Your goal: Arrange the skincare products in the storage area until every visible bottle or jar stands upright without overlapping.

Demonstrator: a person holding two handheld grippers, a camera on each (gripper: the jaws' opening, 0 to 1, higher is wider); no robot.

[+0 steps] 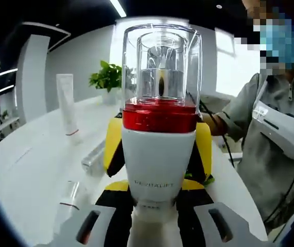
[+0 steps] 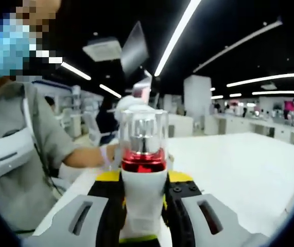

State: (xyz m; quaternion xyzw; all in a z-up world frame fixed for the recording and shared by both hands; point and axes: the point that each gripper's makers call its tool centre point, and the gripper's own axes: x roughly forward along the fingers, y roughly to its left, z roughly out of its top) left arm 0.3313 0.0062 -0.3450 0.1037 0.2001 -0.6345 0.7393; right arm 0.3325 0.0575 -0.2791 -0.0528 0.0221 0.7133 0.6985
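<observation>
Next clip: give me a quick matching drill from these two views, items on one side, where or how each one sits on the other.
Items:
1. pump bottle
2. white tube
3. clear bottle
4. potted plant

States:
A. lying on its side on the white table
B. at the table's far edge
C. upright between gripper jaws
D. standing upright on the table, ungripped

Pairs: 1-C, 2-D, 3-A, 4-B

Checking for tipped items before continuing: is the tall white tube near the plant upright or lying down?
Upright. The tall white tube stands on end on the white table.
</observation>
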